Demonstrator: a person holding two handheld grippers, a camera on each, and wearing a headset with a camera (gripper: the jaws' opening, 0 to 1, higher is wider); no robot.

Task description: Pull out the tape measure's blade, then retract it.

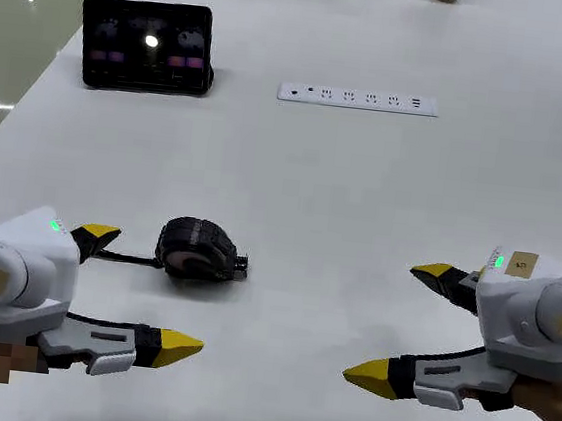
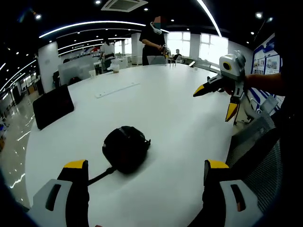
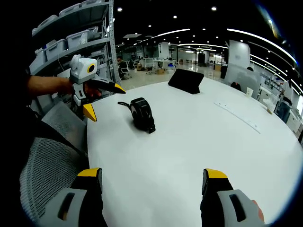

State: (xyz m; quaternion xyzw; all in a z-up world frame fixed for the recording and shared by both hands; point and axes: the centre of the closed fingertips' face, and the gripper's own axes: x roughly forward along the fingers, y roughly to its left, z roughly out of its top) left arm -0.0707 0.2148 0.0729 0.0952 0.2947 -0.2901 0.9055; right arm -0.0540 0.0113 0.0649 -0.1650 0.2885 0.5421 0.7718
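- Fingers (image 1: 172,343) of the left gripper (image 1: 150,288) stand wide apart at 8 o'clock in the head view. They hold nothing, and their yellow tips hover low over the white tabletop (image 1: 363,199).
- The right gripper (image 1: 383,322) mirrors it at 4 o'clock. Its fingers are also spread wide and empty, pointing inward toward the left gripper, well apart from it.
- The tape measure (image 1: 196,250), a black case lying on its side, rests on the tabletop at 1 o'clock from the left gripper, just beyond its fingertips. Neither gripper touches the case.
- The blade's end hook (image 1: 242,264) sits tight against the case at 3 o'clock.
- A thin black strap (image 1: 125,257) trails from the case at 9 o'clock and runs just beside the left gripper's farther finger. Whether the two touch cannot be told.
- A white power strip (image 1: 358,99) lies flat farther across the tabletop, at 1 o'clock from the tape measure.
- A dark tablet (image 1: 147,46) stands propped at 11 o'clock, with a light reflected in its screen.
- In the left gripper view, a person (image 2: 154,42) stands past the tabletop's far edge.
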